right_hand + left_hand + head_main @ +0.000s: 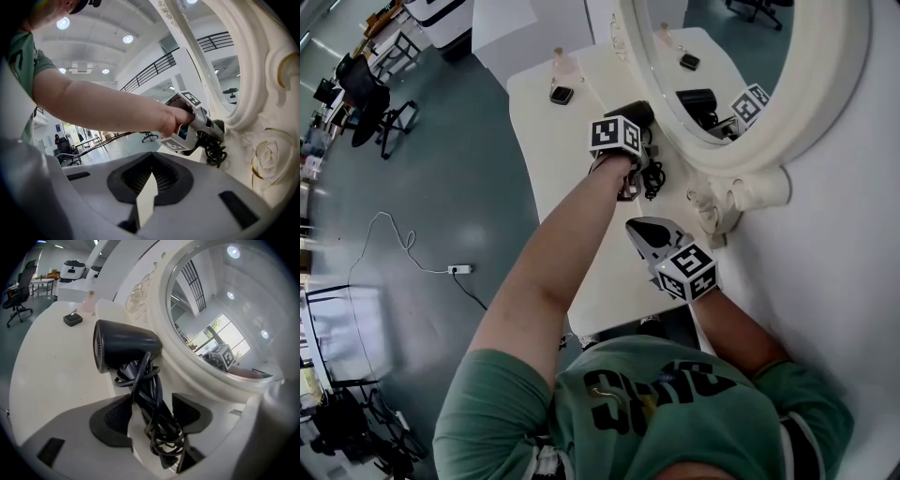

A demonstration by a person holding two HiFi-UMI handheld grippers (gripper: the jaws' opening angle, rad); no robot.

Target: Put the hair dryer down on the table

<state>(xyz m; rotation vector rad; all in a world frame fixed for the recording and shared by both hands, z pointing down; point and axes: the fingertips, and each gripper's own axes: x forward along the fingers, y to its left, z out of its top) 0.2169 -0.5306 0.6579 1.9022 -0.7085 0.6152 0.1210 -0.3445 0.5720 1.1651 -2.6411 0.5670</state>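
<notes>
**Dryer down, left jaws released: snag risk**

Head view: the hair dryer (pixel 637 112) lies on the smooth white table (pixel 544 122), at 12 o'clock from my left gripper (pixel 628 169). It sits against the carved mirror frame (pixel 741 178).

Left gripper view: jaws apart, clamping nothing. The matte black handle and tangled rubbery cord (pixel 159 437) sit between them. Pulling back could hook a loop and drag the dryer.

Right gripper view: my right gripper (pixel 151 164) is clenched and empty, its ribbed pads (pixel 166 176) meeting.

Green short-sleeved T-shirt (pixel 534 403), dark lettering (pixel 675 392) across the chest
</notes>
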